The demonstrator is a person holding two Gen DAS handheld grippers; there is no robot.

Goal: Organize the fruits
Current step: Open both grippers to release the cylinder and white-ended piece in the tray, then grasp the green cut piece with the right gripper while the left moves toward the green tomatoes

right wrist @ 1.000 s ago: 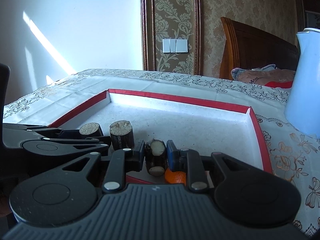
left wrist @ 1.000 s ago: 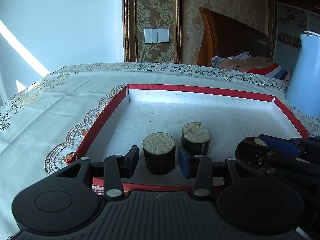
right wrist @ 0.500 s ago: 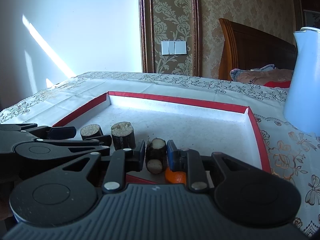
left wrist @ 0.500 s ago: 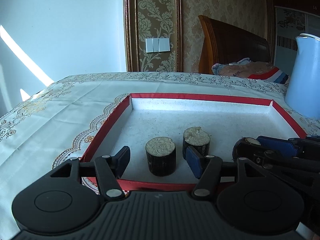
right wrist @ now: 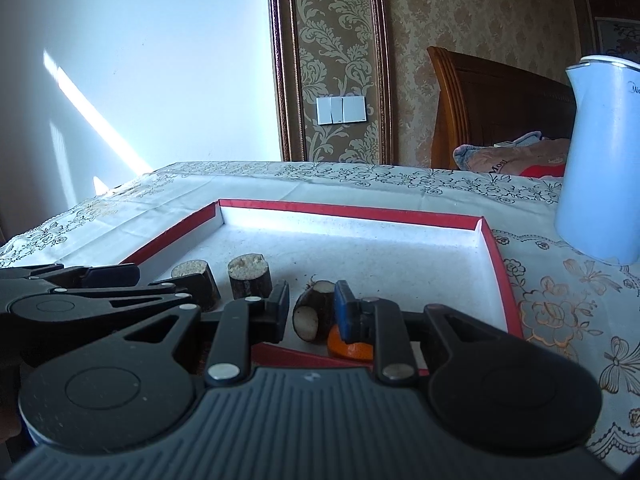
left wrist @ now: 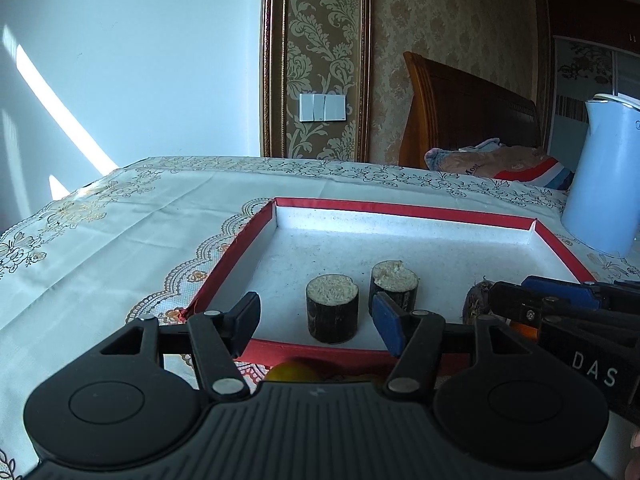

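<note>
Sugarcane pieces: two dark stubs are standing upright near the front edge of the red-rimmed tray, and a third piece is lying just beside them. The left claw is hovering released, straddling the nearer stub. The right claw is sitting parted around the third piece, not gripping. An orange is lying under its right finger. A yellow fruit is resting on the desk. A white kettle is standing beside the tray.

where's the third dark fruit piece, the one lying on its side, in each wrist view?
Left wrist: lying piece at right, mostly hidden behind the right gripper.
Right wrist: lower centre, between the open fingers, in the red tray.
Shared landmark: blue kettle, far right.
</note>
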